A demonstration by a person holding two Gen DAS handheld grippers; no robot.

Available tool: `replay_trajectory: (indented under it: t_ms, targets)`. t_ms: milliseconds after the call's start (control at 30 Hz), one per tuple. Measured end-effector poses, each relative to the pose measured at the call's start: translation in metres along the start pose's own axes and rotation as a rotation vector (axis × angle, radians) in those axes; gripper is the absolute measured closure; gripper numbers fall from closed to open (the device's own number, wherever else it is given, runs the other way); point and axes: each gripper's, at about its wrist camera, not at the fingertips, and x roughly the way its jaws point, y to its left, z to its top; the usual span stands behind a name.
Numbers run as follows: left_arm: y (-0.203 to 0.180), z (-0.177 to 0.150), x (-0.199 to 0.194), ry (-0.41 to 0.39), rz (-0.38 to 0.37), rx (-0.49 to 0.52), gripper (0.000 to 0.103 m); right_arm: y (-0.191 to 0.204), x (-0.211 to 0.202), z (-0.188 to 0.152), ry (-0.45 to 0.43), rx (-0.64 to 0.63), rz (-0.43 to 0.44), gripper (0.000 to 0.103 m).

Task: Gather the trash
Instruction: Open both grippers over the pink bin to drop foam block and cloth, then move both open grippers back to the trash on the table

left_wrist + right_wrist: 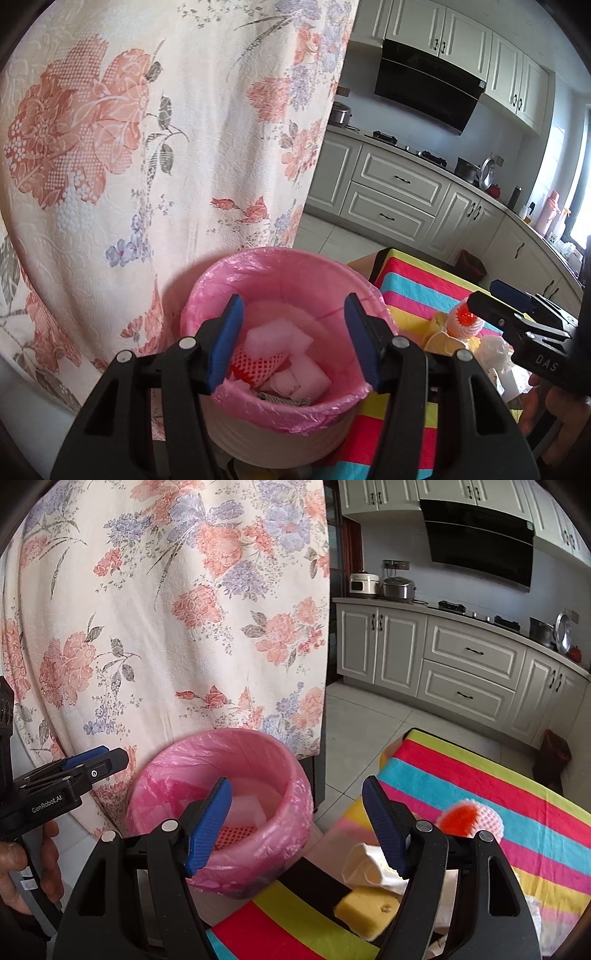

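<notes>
Both sets of jaws wide apart and empty, so watch that bin.

Your left gripper (293, 338) hangs right over the pink-lined bin (284, 415), which already holds foam net and paper scraps. Your right gripper (297, 825) sits between the bin and the leftover trash on the striped cloth (517, 805): sponge (365, 910), red-and-white foam net (471, 819), white wrapper (364, 862). Swing in sloppy and you'll probably clip the rim, tip the bin, or snag the liner.

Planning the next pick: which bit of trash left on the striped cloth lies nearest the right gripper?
The yellow sponge, just below the right gripper. The red-and-white foam net sits farther back on the cloth.
</notes>
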Motion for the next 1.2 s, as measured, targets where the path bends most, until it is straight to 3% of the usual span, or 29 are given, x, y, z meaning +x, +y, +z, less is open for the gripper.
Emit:
replay_trajectory:
  t_ms: [833, 1200]
  targets:
    - [-0.112, -0.039, -0.005, 0.072, -0.103, 0.139, 0.046, -0.135, -0.102, -0.105, 0.003, 0.210, -0.232, 0.029]
    - [-0.155, -0.053, 0.007, 0.130, -0.136, 0.198, 0.041, -0.178, -0.113, -0.142, 0.030, 0.299, -0.280, 0.029]
